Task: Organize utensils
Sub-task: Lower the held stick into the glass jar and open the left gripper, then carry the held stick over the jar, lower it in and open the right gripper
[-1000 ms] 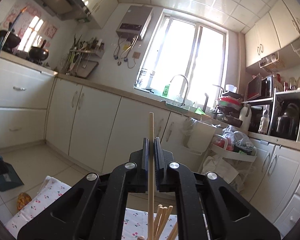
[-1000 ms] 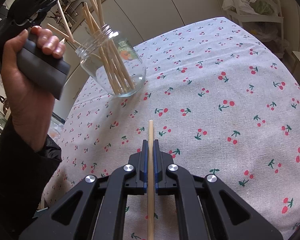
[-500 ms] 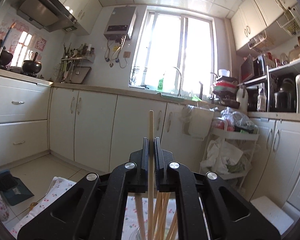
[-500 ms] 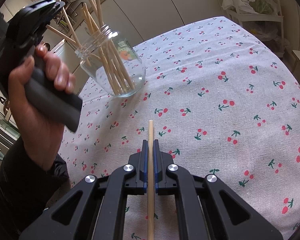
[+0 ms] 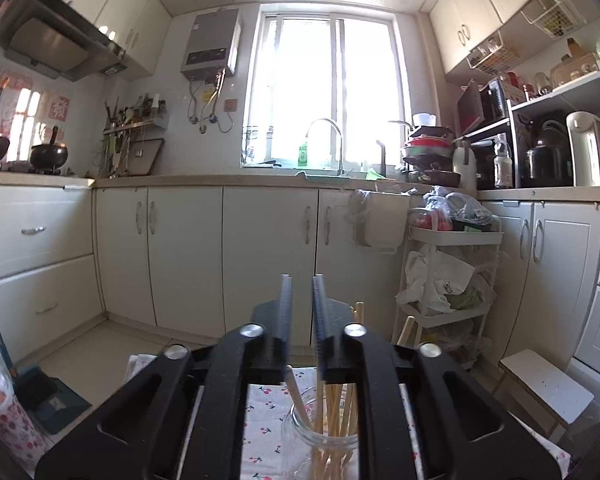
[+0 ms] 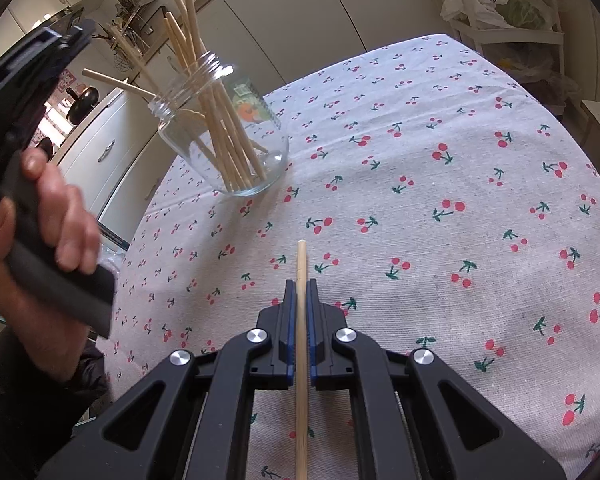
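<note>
A clear glass jar (image 6: pixel 236 148) stands on the cherry-print tablecloth (image 6: pixel 440 208) with several wooden chopsticks (image 6: pixel 216 120) in it. My left gripper (image 5: pixel 301 280) is open and empty, held above the jar (image 5: pixel 324 444), whose mouth and chopsticks (image 5: pixel 334 408) show below its fingers. In the right wrist view the left gripper's body (image 6: pixel 24 92) is up at the left, held in a hand. My right gripper (image 6: pixel 299 284) is shut on one wooden chopstick (image 6: pixel 301 320) and holds it above the cloth, nearer than the jar.
White kitchen cabinets (image 5: pixel 260 256) run along the far wall under a window with a sink tap (image 5: pixel 324 136). A white trolley (image 5: pixel 452 280) with bags stands at the right. A low white stool (image 5: pixel 540 388) is beside the table.
My left gripper has opened and let go of its chopstick, which now stands in the jar. The left gripper tilted level. The right gripper has not moved.
</note>
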Tool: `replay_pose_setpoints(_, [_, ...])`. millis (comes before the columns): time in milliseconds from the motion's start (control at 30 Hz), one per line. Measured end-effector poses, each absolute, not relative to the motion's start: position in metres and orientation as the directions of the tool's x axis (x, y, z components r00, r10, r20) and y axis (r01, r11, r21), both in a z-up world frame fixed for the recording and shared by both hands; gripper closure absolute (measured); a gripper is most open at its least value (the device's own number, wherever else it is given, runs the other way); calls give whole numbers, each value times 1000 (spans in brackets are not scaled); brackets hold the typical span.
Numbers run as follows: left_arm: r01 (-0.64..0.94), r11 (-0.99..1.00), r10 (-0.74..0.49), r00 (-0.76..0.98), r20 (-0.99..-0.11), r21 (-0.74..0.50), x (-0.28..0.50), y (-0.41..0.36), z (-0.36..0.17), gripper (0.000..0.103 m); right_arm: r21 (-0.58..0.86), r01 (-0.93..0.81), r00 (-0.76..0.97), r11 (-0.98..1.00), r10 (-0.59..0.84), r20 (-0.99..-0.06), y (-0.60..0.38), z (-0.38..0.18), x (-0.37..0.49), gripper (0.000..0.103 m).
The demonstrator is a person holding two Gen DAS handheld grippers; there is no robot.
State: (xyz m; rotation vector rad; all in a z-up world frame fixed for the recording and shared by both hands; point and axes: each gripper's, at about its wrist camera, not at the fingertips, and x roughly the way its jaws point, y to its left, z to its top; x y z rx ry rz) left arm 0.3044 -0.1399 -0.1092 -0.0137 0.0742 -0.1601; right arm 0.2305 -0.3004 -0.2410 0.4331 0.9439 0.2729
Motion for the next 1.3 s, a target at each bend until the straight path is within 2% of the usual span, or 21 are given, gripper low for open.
replay_pose_setpoints(67, [156,988,-156,985,-73,-7,299,-138,-104,74,472,-37,561,881,409,-719,-300,-241,231,97])
replay_pose_setpoints(200, [136,990,-138,987,-83,-26,282,-125,-94,71,478,-35,559,878,414,-718,-300,-240,231,97])
replay_pose_setpoints(333, [100,994,-105,989,-107,-54,261,-102,-91,55,467,-36,552,883,407,-727,-299,-238,230,97])
replay_pose_setpoints(400, [75,995,-83,988,-130,-64,248,-88,-96,50,416,-53,543,908,376,-751,-292,-234,230,96])
replay_pose_setpoints(500, [40,996,-56,978,-203,-86,240,-67,-114,47,355,-85,529,931,344,-776,-282,-227,230,73])
replay_pose_setpoints(533, [26,995,-47,971,-232,-93,239,-60,-121,46,326,-92,529,941,323,-784,-279,-224,230,58])
replay_pose_setpoints(600, [5,994,-37,957,-287,-109,242,-50,-134,46,262,-131,522,956,291,-802,-268,-220,232,56])
replay_pose_setpoints(700, [-31,989,-20,939,-343,-142,240,-31,-152,46,104,-189,510,976,188,-839,-252,-223,233,71])
replay_pose_setpoints(767, [-48,986,-15,930,-367,-162,241,-22,-160,46,-14,-234,515,972,112,-850,-242,-224,231,86])
replay_pose_setpoints(833, [-63,979,-20,917,-399,-196,244,-13,-168,46,-33,-267,500,963,109,-859,-237,-224,230,96])
replay_pose_setpoints(900, [-73,973,-29,904,-426,-220,248,-6,-177,46,-66,-283,505,957,90,-858,-233,-223,228,97])
replay_pose_setpoints(1000, [-85,965,-37,892,-451,-247,251,-1,-187,46,123,-200,498,972,209,-842,-251,-221,231,98])
replay_pose_setpoints(1067, [-90,962,-42,885,-464,-258,252,2,-193,45,264,-135,538,955,295,-790,-266,-212,232,98])
replay_pose_setpoints(1200, [-109,952,-46,872,-487,-286,255,8,-203,42,457,-102,700,884,390,-598,-285,-172,231,98])
replay_pose_setpoints(1300, [-123,940,-53,869,-492,-317,257,14,-206,41,500,-119,810,858,375,-451,-286,-136,237,98])
